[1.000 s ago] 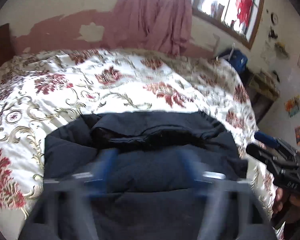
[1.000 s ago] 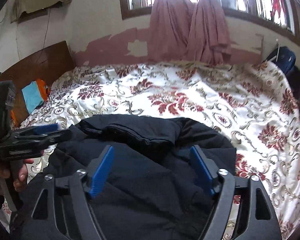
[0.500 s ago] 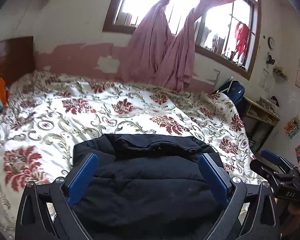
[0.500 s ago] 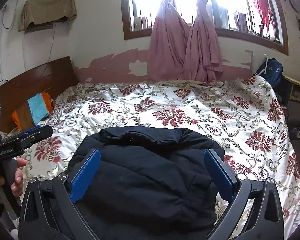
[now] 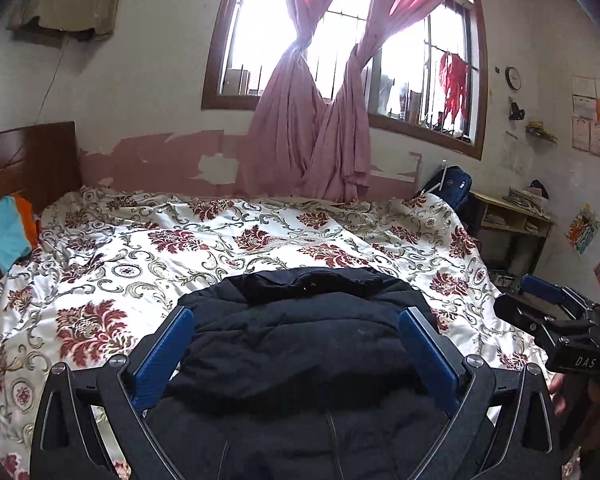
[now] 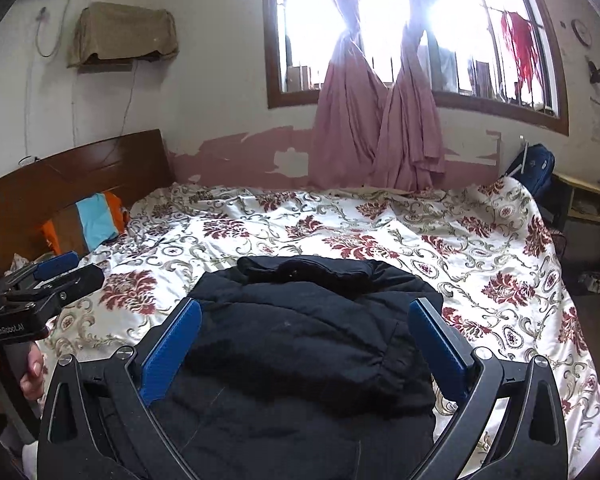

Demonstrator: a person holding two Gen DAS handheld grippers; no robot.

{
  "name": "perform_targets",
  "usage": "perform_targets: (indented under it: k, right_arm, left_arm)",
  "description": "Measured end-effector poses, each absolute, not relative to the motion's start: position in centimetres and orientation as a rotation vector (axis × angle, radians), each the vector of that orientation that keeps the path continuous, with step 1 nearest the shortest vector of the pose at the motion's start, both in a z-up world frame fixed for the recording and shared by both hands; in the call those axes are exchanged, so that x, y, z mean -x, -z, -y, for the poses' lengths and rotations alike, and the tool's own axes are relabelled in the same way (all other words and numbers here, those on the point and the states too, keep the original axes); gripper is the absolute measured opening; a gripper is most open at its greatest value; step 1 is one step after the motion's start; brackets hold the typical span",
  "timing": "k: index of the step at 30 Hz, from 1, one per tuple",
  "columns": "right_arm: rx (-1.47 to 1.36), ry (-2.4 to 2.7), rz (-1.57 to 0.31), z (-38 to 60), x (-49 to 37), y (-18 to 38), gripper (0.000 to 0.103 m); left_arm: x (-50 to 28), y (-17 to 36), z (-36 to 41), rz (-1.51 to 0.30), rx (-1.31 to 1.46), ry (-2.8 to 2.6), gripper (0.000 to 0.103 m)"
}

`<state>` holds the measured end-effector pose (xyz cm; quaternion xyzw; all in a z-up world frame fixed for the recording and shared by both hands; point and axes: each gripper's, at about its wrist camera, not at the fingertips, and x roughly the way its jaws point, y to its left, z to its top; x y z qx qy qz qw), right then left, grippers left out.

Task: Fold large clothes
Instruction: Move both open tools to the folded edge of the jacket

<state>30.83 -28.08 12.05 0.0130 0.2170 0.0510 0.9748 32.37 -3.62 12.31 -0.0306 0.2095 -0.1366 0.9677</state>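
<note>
- My left tongs point(image 5: 296, 314) stand spread wide, their blue pads point(image 5: 162, 354) clear of any cloth; the jaws have just been opening, with nothing gripped between them.
- My right tongs point(image 6: 306, 308) are spread just as wide and hold nothing; their jaws too have just been opening.
- The black padded jacket point(image 5: 300, 344) lies folded into a bundle on the near side of the bed, below and ahead of both tongs.
- Its collar end point(image 6: 312, 270) points toward the window point(image 6: 380, 20).
- The flowered bedspread point(image 5: 240, 236) shows around the jacket on the left, right and far sides.
- Pink curtains point(image 5: 312, 132) hang knotted at the window.
- A striped pillow point(image 6: 92, 224) rests against the wooden headboard point(image 6: 80, 168).
</note>
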Motion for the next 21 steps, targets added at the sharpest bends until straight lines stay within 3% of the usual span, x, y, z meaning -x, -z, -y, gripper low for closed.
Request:
perform_targets:
  k: [21]
  right_arm:
    - [0.0, -0.13, -0.359, 25.0, -18.7, -11.3, 0.101]
  left_arm:
    - [-21.8, -10.8, 1.0, -0.392, 0.014, 0.242, 0.103]
